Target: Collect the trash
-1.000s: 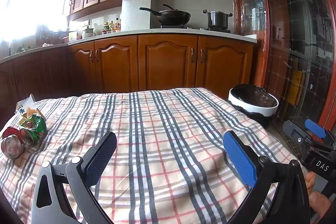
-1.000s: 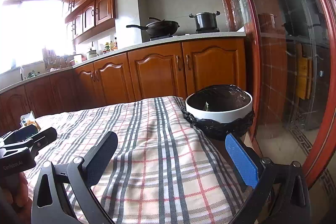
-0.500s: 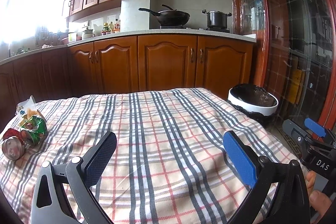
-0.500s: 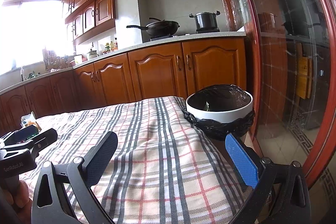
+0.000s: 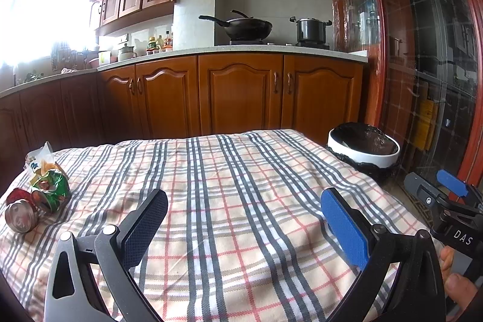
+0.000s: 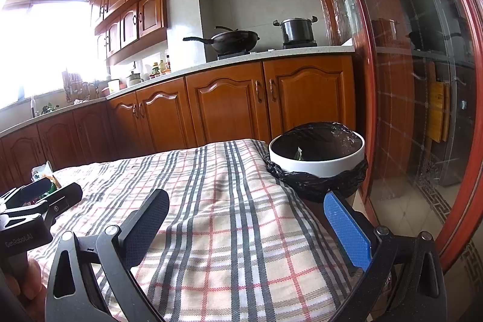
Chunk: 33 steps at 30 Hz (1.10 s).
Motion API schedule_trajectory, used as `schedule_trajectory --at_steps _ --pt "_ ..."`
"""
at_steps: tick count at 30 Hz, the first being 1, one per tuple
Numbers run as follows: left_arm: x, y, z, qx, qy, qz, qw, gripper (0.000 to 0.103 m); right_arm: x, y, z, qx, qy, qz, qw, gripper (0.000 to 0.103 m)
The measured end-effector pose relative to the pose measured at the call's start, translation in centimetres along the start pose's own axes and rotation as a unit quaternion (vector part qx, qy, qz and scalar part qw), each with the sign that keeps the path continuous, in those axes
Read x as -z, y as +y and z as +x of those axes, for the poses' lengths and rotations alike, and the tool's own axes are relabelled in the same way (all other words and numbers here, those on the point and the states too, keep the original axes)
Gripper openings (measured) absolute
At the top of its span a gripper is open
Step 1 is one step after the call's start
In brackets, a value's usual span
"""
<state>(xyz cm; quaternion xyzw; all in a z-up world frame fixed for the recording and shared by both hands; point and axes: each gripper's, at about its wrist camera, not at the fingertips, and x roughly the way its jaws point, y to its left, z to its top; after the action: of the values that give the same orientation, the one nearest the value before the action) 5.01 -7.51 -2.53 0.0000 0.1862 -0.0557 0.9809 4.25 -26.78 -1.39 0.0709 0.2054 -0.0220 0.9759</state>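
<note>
2 claws hang over a worktop covered in a plaid cloth [image 5: 241, 195], each with its fingers spread wide and nothing between them. In the left wrist view the left claw [image 5: 244, 228] fills the bottom of the frame, and the trash sits at the left edge on the cloth: a crushed green wrapper [image 5: 49, 192], a red can [image 5: 19, 213] lying on its side just beside it, and a pale snack packet [image 5: 39, 160] behind them. The right claw [image 6: 246, 231] shows at the bottom of the right wrist view, well apart from that trash. The white bin [image 6: 317, 160], lined with a black bag, stands just past the cloth's right edge, right of centre in that view, with a small scrap inside.
</note>
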Motion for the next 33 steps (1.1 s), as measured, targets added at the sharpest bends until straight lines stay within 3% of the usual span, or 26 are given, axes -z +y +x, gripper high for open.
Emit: schedule_trajectory --at_steps 33 --pt "-0.27 0.44 0.65 0.006 0.006 0.003 1.0 0.102 -0.07 -0.07 0.16 -0.003 0.001 0.001 1.0 0.103"
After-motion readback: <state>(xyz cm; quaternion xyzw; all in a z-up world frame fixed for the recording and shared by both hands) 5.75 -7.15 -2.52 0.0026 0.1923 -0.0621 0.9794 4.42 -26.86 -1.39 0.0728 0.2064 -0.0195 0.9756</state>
